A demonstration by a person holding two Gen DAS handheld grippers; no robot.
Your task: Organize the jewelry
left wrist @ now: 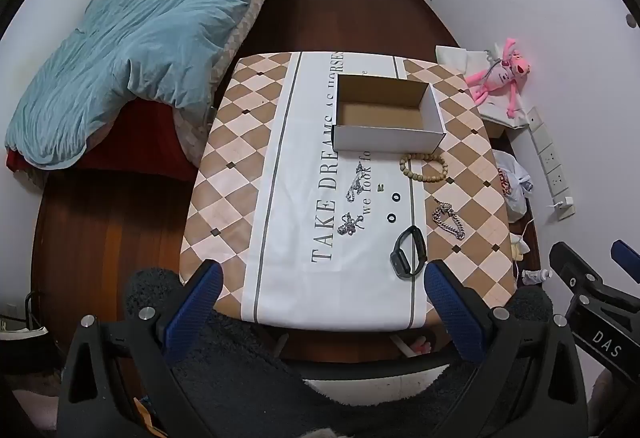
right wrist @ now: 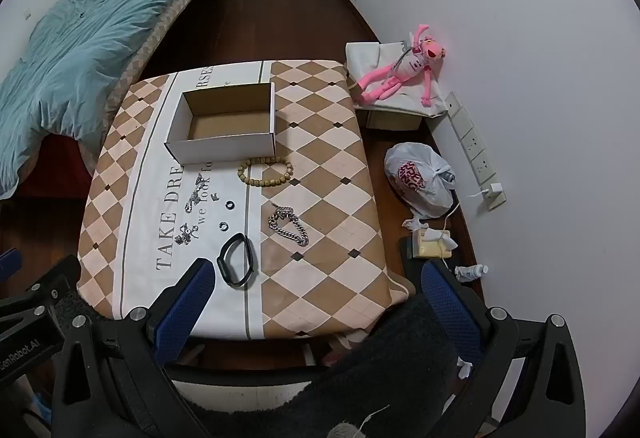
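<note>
Cardboard box: matt white outside, raw brown inside. In front of it: wooden bead bracelet, shiny metal chain, glossy black watch band.

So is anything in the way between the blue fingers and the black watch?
Nothing visible blocks it. The black watch lies by the table's near edge, just ahead of the right gripper and the left gripper. Both are open and hold nothing. The cardboard box sits farther back.
</note>
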